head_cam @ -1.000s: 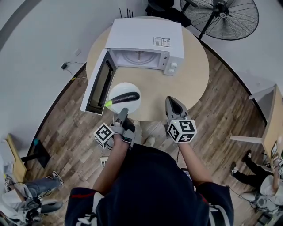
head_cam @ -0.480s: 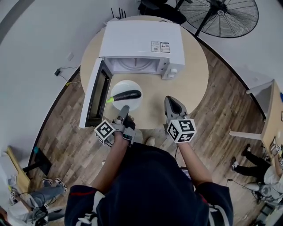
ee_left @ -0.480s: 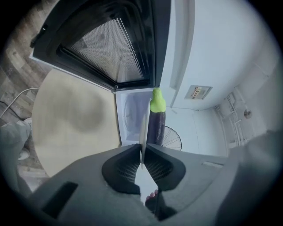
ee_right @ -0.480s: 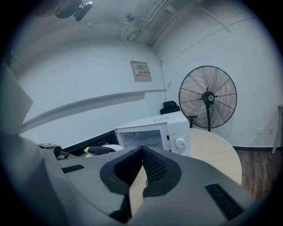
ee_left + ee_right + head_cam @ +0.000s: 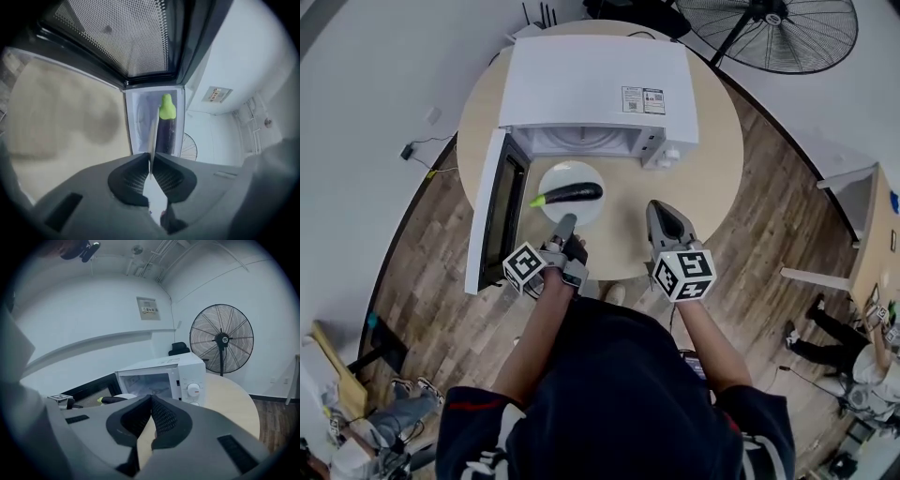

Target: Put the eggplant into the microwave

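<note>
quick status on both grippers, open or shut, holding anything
Left gripper: closed on the rim of the plate that carries the eggplant.
Right gripper: closed, nothing between its jaws.

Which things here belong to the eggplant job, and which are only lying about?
Job: eggplant, plate under it, microwave, its open door, left gripper shut on the plate.
Lying about: fan, loose cable, idle right gripper.

Office-like break room: microwave (image 5: pixel 595 80) on round table (image 5: pixel 712 159), pedestal fan (image 5: pixel 787 33).
</note>
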`<control>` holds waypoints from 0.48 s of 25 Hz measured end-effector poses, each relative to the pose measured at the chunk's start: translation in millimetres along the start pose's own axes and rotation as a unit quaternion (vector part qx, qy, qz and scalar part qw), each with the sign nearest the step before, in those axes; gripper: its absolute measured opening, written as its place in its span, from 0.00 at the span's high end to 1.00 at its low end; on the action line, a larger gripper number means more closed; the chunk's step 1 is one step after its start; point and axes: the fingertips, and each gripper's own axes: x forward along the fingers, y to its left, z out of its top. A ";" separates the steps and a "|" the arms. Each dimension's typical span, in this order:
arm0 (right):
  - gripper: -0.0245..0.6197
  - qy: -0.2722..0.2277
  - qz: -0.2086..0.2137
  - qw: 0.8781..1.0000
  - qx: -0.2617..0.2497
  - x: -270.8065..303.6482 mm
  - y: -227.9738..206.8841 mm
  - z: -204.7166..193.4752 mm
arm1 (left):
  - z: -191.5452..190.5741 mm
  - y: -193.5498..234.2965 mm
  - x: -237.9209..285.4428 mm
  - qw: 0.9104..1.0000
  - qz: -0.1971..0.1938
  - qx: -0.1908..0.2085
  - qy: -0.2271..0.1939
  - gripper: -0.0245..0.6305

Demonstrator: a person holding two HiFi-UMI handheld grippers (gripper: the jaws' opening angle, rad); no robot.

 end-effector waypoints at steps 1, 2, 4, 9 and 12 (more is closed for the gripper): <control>0.94 0.004 -0.001 1.000 0.000 3.7 -1.2 -1.7 | 3.2 3.1 5.3 1.000 0.001 -0.004 -0.002 0.92; 0.94 0.008 -0.001 1.000 0.000 7.2 -2.3 -3.4 | 7.1 6.0 10.6 1.000 0.001 -0.004 -0.005 0.92; 0.94 0.016 -0.002 1.000 -0.001 12.2 -4.1 -6.1 | 14.3 11.0 21.3 1.000 0.000 -0.005 -0.010 0.92; 0.94 0.034 -0.007 0.999 0.004 19.0 -8.7 -11.6 | 24.7 16.4 46.7 1.000 -0.005 -0.020 -0.006 0.92; 0.94 0.039 -0.007 0.999 0.006 26.0 -9.1 -11.9 | 29.6 21.1 62.4 1.000 0.000 -0.021 -0.002 0.92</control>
